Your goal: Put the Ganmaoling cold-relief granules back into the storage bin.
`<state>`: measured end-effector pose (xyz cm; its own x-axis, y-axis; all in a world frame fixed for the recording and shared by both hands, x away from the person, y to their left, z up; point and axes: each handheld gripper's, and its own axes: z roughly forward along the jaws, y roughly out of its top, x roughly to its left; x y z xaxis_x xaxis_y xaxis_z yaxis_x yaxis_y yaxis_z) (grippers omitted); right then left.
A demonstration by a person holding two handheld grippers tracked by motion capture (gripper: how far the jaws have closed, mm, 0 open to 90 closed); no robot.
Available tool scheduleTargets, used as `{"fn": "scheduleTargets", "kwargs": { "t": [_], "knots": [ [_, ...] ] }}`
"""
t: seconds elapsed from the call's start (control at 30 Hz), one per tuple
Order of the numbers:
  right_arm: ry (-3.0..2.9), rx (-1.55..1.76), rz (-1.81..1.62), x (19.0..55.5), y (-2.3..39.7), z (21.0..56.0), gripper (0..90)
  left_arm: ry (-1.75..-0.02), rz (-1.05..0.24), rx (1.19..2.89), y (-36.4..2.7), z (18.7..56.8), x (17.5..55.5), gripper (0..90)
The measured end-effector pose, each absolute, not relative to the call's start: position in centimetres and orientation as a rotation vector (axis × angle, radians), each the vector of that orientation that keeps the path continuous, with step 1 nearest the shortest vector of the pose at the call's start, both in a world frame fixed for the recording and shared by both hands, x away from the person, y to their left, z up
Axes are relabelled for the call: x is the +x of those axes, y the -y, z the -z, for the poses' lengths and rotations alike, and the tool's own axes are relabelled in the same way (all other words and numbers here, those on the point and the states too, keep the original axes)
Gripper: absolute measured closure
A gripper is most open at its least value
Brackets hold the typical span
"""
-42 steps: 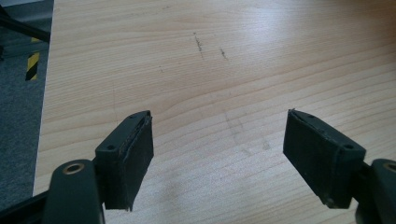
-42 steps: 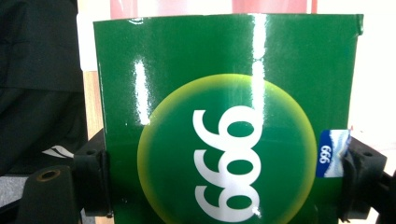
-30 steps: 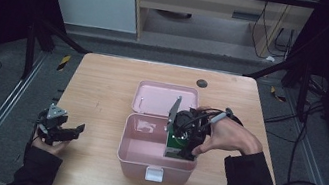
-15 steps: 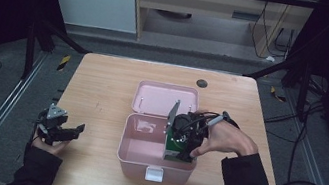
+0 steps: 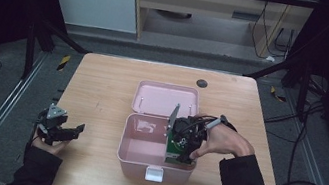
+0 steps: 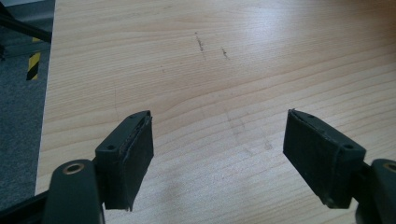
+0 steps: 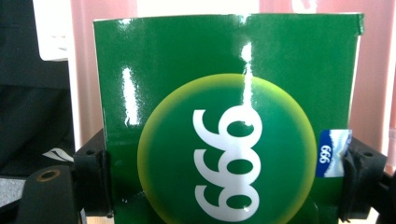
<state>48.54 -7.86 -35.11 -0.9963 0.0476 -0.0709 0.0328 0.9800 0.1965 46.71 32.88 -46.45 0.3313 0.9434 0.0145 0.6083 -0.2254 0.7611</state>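
**Green box going into pink case**

Green box (image 7: 229, 116): glossy, yellow-rimmed circle with white "999", small blue tag on one edge. Clamped at both sides, inside right end of open pink case (image 5: 143, 147), mid-table, lid (image 5: 166, 99) folded back flat.

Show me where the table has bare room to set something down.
Bare table runs from the left gripper to the pink box, and along the far edge behind its lid. It is crowded at the box's right, where the right gripper holds a green carton.
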Motion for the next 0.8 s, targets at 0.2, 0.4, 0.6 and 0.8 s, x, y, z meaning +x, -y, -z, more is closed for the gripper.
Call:
{"fn": "scheduleTargets", "kwargs": {
  "t": [0.2, 0.4, 0.6, 0.8],
  "knots": [
    [-3.051, 0.044, -0.280, 48.7, 7.6, 35.6, 16.1, -1.361, -0.647, 1.933, -32.9, 46.4, 46.7, 23.7],
    [-3.046, 0.041, -0.262, 48.9, 7.5, 36.1, 16.0, -1.361, -0.647, 1.934, -32.9, 46.4, 46.7, 23.7],
    [-3.047, 0.033, -0.247, 49.0, 7.2, 36.6, 16.0, -1.360, -0.649, 1.933, -32.9, 46.4, 46.7, 23.7],
    [-3.061, 0.067, -0.286, 49.3, 7.4, 36.9, 15.8, -1.359, -0.650, 1.933, -32.9, 46.4, 46.7, 23.7]
  ]
}}
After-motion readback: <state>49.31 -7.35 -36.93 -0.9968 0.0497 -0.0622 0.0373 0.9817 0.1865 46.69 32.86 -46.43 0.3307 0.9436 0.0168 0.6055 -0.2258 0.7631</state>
